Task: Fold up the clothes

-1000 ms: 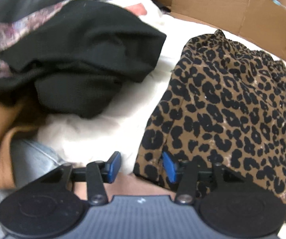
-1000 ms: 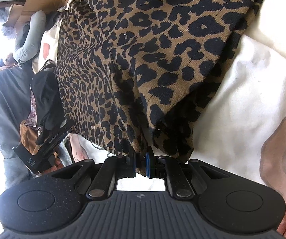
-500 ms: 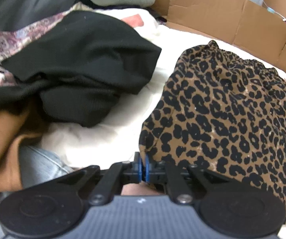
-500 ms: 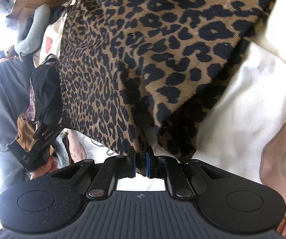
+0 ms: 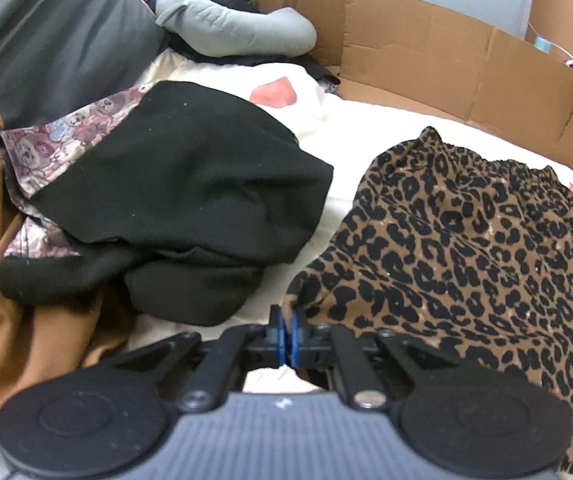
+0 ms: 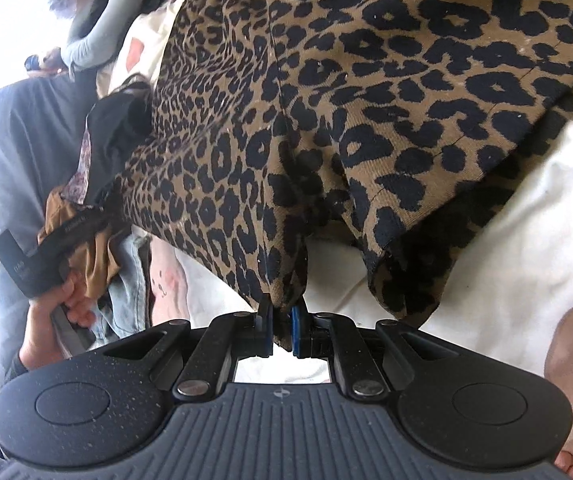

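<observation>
- A leopard-print garment point(image 5: 466, 248) lies spread on a white sheet point(image 5: 350, 140), filling the area from 2 to 5 o'clock in the left wrist view and most of the top of the right wrist view point(image 6: 326, 100).
- The left gripper point(image 5: 286, 334) sits at 6 o'clock in its view, its blue pads pressed together on the garment's near corner.
- The right gripper point(image 6: 280, 328) sits at 6 o'clock in its own view, its jaws pinching a hanging edge of the same garment, which drapes up and away from the pads.
- In the right wrist view, a hand point(image 6: 46, 320) at 8 o'clock holds the handle of the other gripper.
- A black garment point(image 5: 182, 200) is heaped at 10 o'clock in the left wrist view, just beside the leopard print with a strip of sheet between them.
- A brown garment point(image 5: 6, 320) lies at 8 o'clock, partly under the black one, with a floral cloth point(image 5: 66, 136) at its top edge.
- A grey pillow point(image 5: 238, 28) rests at 12 o'clock.
- Cardboard point(image 5: 446, 64) stands along the far edge, from 12 to 2 o'clock.
</observation>
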The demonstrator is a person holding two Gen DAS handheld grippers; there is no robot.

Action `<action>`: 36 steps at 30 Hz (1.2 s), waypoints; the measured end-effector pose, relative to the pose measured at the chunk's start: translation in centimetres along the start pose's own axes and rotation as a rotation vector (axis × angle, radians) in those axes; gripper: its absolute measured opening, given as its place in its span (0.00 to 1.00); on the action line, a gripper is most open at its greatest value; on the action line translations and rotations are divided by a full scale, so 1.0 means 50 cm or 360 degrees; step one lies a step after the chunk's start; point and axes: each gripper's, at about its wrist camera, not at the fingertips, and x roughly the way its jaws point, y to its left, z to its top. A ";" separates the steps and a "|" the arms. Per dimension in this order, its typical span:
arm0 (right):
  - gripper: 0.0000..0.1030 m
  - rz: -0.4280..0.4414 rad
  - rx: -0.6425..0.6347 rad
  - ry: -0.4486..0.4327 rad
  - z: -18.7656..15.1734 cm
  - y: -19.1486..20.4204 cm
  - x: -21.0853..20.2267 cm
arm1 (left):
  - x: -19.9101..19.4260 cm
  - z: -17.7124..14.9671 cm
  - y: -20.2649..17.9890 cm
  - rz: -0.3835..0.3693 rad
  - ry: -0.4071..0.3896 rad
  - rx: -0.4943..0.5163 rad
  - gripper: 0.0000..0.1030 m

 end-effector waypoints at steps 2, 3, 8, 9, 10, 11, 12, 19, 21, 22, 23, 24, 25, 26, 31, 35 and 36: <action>0.05 -0.0010 -0.0016 0.0020 0.000 0.001 0.008 | 0.004 -0.001 0.002 0.0016 0.0014 -0.0004 0.04; 0.05 -0.0014 -0.0023 0.0030 0.000 0.002 0.012 | 0.006 -0.002 0.004 0.0025 0.0021 -0.0007 0.04; 0.05 -0.0048 -0.0081 0.0076 0.002 0.012 0.036 | 0.019 -0.006 0.016 0.0053 0.0046 -0.0016 0.04; 0.05 -0.0055 -0.0092 0.0085 0.002 0.015 0.041 | 0.027 -0.008 0.020 0.0052 0.0063 -0.0028 0.04; 0.04 -0.0061 -0.0103 0.0093 0.002 0.017 0.047 | 0.038 -0.011 0.024 0.0047 0.0094 -0.0041 0.04; 0.04 -0.0084 -0.0101 0.0104 0.003 0.016 0.051 | 0.055 -0.017 0.027 0.0039 0.0143 -0.0057 0.04; 0.05 -0.0109 -0.0098 0.0115 0.004 0.014 0.056 | 0.070 -0.023 0.029 0.0033 0.0190 -0.0071 0.04; 0.19 -0.0130 -0.0121 0.0154 0.006 0.023 0.043 | 0.074 -0.030 0.022 0.0074 0.0216 -0.0075 0.16; 0.26 -0.0108 -0.0143 0.0145 0.005 0.031 0.029 | 0.065 -0.027 0.021 0.0079 0.0211 -0.0074 0.18; 0.26 -0.0097 -0.0153 0.0141 0.005 0.035 0.023 | 0.061 -0.025 0.020 0.0077 0.0212 -0.0075 0.19; 0.26 -0.0086 -0.0169 0.0138 0.005 0.038 0.017 | 0.057 -0.022 0.020 0.0068 0.0218 -0.0079 0.20; 0.26 -0.0088 -0.0188 0.0135 0.005 0.042 0.011 | 0.052 -0.017 0.022 0.0063 0.0223 -0.0078 0.21; 0.26 -0.0098 -0.0206 0.0133 0.005 0.049 0.006 | 0.048 -0.010 0.025 0.0062 0.0223 -0.0070 0.23; 0.26 -0.0097 -0.0221 0.0128 0.005 0.055 -0.003 | 0.041 -0.002 0.027 0.0058 0.0219 -0.0065 0.23; 0.27 -0.0087 -0.0276 0.0060 0.014 0.080 -0.067 | -0.012 0.054 0.027 0.0049 0.0158 -0.0092 0.35; 0.27 -0.0129 -0.0237 -0.0118 0.018 0.068 -0.139 | -0.050 0.095 0.010 0.0043 0.0120 -0.0069 0.35; 0.27 -0.0147 -0.0221 -0.0171 0.018 0.058 -0.156 | -0.058 0.103 0.006 0.0044 0.0114 -0.0070 0.35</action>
